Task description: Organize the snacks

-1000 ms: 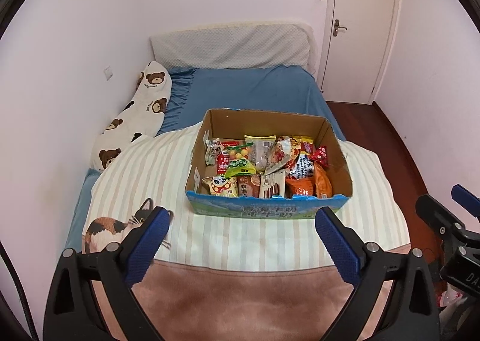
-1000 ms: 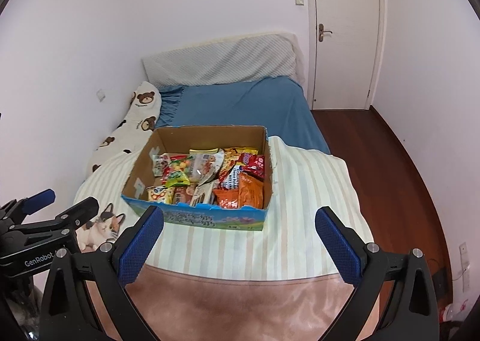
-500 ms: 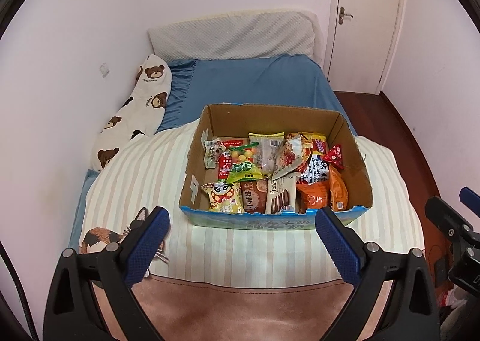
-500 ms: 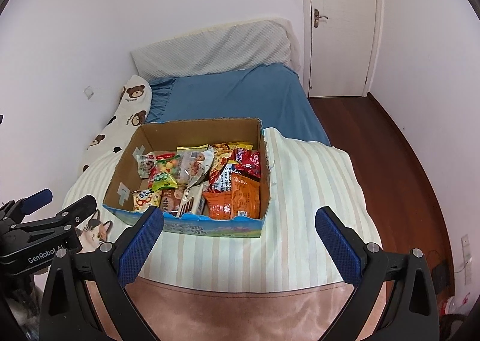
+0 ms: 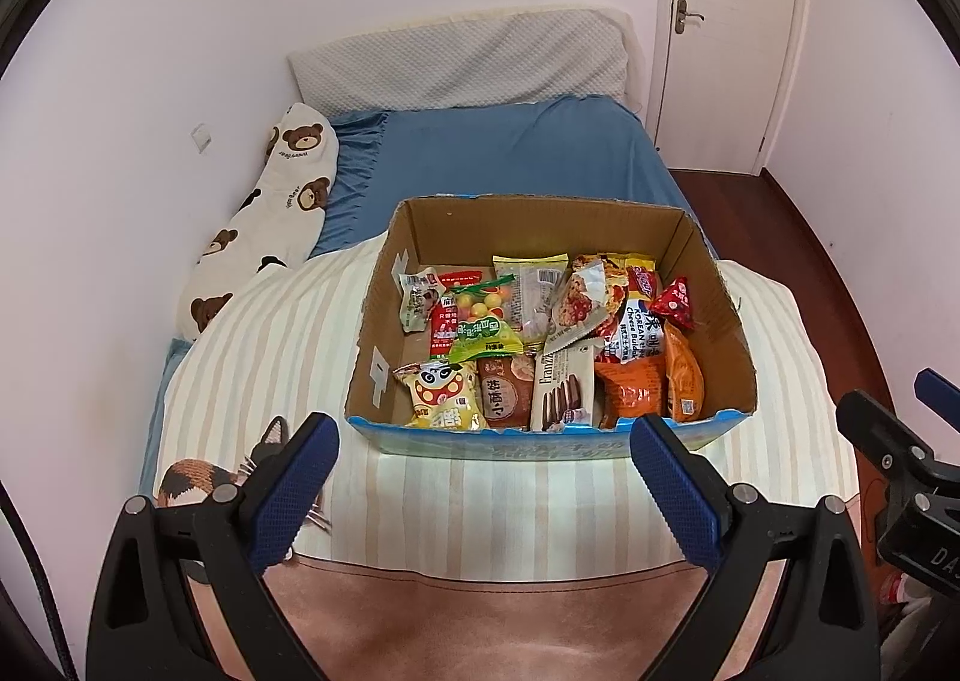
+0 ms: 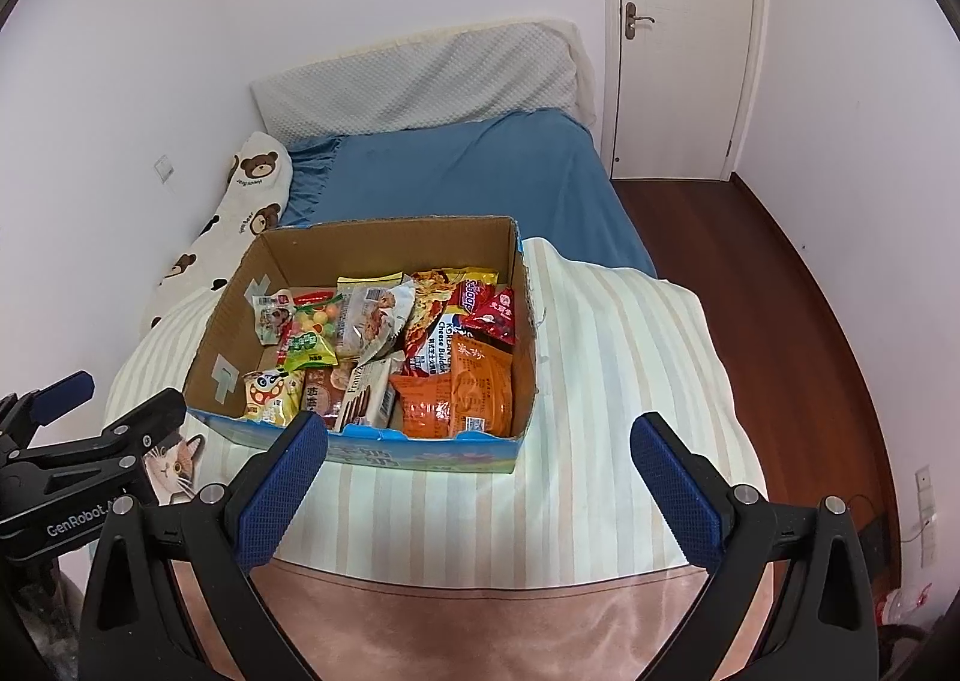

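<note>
An open cardboard box (image 5: pixel 720 315) with a blue printed front sits on a striped quilt on the bed; it also shows in the right wrist view (image 6: pixel 366 243). It holds several snack packets: a yellow one (image 5: pixel 441 396), a brown one (image 5: pixel 505 393), a white Franzzi biscuit pack (image 5: pixel 564 393), orange bags (image 6: pixel 474 393), a green candy bag (image 5: pixel 483 333) and a small red packet (image 6: pixel 495 315). My left gripper (image 5: pixel 483 477) is open and empty, just in front of the box. My right gripper (image 6: pixel 480 477) is open and empty, off the box's front right corner.
The striped quilt (image 6: pixel 630 369) covers the near bed over a blue sheet (image 5: pixel 510 153). A bear-print pillow (image 5: pixel 264 213) lies along the left wall. A headboard cushion (image 5: pixel 468 57), a closed white door (image 6: pixel 678 39) and wooden floor (image 6: pixel 810 291) on the right.
Both grippers have moved closer to the box and higher over it, so it looks larger and its contents clearer. Both stay open. The snacks have not moved.
</note>
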The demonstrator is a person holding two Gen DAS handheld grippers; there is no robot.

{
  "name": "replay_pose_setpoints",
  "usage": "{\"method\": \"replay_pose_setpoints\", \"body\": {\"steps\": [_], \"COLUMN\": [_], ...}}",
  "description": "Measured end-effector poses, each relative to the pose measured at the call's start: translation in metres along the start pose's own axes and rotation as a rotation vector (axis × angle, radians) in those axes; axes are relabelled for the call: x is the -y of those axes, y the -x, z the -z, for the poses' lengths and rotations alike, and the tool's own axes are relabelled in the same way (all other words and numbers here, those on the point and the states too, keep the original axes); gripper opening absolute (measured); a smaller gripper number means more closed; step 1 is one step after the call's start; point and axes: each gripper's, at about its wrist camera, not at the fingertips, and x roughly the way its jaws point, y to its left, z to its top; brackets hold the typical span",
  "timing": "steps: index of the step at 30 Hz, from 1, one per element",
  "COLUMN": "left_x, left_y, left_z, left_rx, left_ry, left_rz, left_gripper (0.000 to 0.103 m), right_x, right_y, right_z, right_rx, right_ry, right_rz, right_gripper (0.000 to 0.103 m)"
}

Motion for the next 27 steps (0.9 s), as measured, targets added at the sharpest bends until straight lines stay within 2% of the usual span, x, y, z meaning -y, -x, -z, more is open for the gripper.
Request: {"method": "replay_pose_setpoints", "body": {"steps": [27], "left_x": [0.0045], "left_y": [0.0076], "left_z": [0.0016], "left_rx": [0.006], "left_ry": [0.000], "left_rz": [0.022], "left_gripper": [0.100], "right_x": [0.0022], "right_y": [0.0025], "right_z": [0.0019], "right_rx": [0.001], "right_ry": [-0.001], "right_rz": [0.006], "right_gripper": [0.103]}}
